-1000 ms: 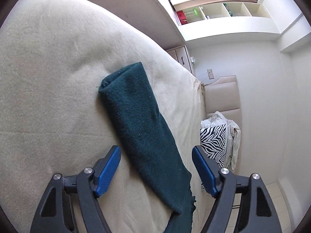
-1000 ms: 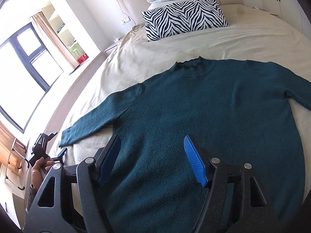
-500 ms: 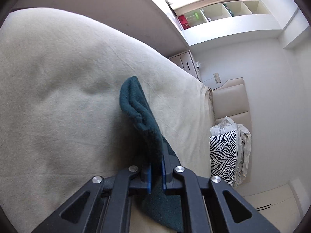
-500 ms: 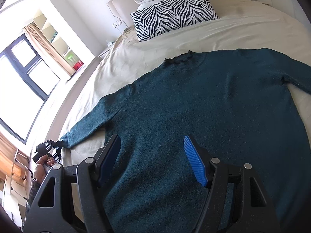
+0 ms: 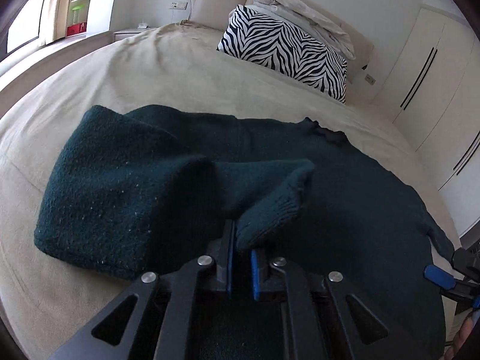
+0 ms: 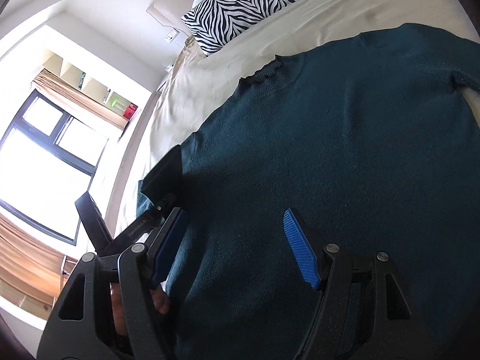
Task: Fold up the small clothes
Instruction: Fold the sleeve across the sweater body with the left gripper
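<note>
A dark teal sweater (image 6: 345,150) lies flat on the beige bed (image 5: 168,69), neck toward the pillows. My left gripper (image 5: 241,258) is shut on the cuff of the left sleeve (image 5: 270,213) and holds it over the sweater's body, so the sleeve (image 5: 120,186) is folded inward in a thick loop. My right gripper (image 6: 234,246) is open and empty, low over the sweater's lower body. The left gripper's black frame (image 6: 132,210) shows at the left of the right wrist view, and the right gripper's blue pad (image 5: 438,276) shows at the right edge of the left wrist view.
A zebra-print pillow (image 5: 285,48) and a bundled white duvet (image 5: 303,12) lie at the headboard. White wardrobe doors (image 5: 435,69) stand to the right of the bed. A large window (image 6: 45,162) and shelves (image 6: 75,72) are on the left.
My left gripper closed on the sleeve cuff and carried it inward over the sweater's body, swinging round to face the headboard. The right gripper stayed open and dropped closer to the sweater.
</note>
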A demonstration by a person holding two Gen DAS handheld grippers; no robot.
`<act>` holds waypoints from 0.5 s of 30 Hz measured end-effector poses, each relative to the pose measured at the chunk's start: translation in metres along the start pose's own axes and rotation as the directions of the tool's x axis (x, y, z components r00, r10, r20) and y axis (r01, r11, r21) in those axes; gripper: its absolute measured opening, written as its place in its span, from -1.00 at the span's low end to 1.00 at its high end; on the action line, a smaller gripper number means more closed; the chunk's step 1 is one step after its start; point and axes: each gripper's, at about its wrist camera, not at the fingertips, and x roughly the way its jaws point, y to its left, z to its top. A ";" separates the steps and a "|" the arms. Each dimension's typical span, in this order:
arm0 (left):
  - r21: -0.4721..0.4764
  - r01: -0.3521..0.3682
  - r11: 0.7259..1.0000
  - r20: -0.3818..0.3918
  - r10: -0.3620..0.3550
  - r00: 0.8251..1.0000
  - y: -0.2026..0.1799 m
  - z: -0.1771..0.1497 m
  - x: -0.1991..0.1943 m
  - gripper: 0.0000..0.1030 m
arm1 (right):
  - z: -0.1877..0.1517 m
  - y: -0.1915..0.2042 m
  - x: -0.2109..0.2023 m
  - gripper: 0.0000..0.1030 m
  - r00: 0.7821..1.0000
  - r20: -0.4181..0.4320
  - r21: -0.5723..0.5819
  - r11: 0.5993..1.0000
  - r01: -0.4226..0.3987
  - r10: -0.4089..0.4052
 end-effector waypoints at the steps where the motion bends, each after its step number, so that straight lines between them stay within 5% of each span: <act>1: 0.000 -0.006 1.000 -0.008 0.006 1.000 0.001 -0.004 0.003 -0.78 | 0.007 0.001 0.013 0.29 0.999 -0.033 0.009 1.000 -0.024 0.025; 9: 0.034 -0.030 0.999 0.007 0.029 1.000 -0.002 -0.016 -0.009 -0.72 | 0.047 0.040 0.130 0.29 0.951 -0.223 0.129 0.974 -0.187 0.212; 15: 0.023 -0.015 1.000 0.017 0.014 1.000 0.002 -0.018 -0.010 -0.70 | 0.054 0.044 0.194 0.29 0.931 -0.311 0.203 0.970 -0.131 0.190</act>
